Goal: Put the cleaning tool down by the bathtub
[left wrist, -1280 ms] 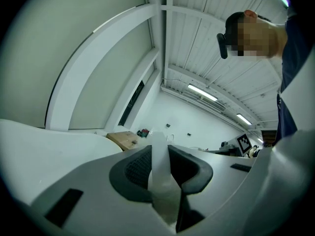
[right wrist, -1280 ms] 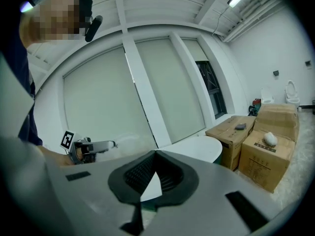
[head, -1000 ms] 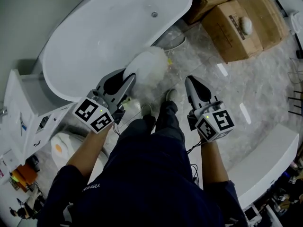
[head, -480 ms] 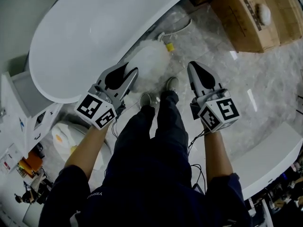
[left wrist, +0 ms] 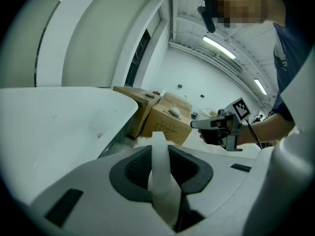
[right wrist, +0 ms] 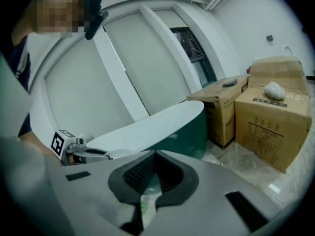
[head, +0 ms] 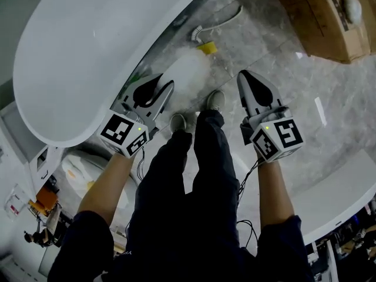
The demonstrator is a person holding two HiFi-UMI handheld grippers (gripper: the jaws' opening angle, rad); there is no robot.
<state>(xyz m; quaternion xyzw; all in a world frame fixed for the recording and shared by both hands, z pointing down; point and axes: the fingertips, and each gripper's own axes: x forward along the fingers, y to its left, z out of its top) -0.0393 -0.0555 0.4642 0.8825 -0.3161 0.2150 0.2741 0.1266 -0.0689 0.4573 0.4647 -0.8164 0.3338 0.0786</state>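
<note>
The cleaning tool is a fluffy white duster head (head: 188, 72) on a white handle (left wrist: 159, 173). My left gripper (head: 166, 90) is shut on that handle, and the head hangs just above the marble floor beside the white bathtub (head: 88, 46). In the left gripper view the handle runs up between the dark pads (left wrist: 135, 166). My right gripper (head: 248, 78) hangs to the right of the person's feet (head: 214, 101); its tips meet, with nothing in them. The tub's rim (right wrist: 157, 122) shows behind it in the right gripper view.
A white brush with a yellow part (head: 202, 40) lies on the floor under the tub's curve. Cardboard boxes (head: 329, 16) stand at the far right. A white ledge (head: 335, 204) runs along the lower right, and white fixtures (head: 76, 169) sit at the lower left.
Both grippers have sunk toward the floor next to the tub. The duster stays in the left gripper, its head lower and nearer the tub's base.
</note>
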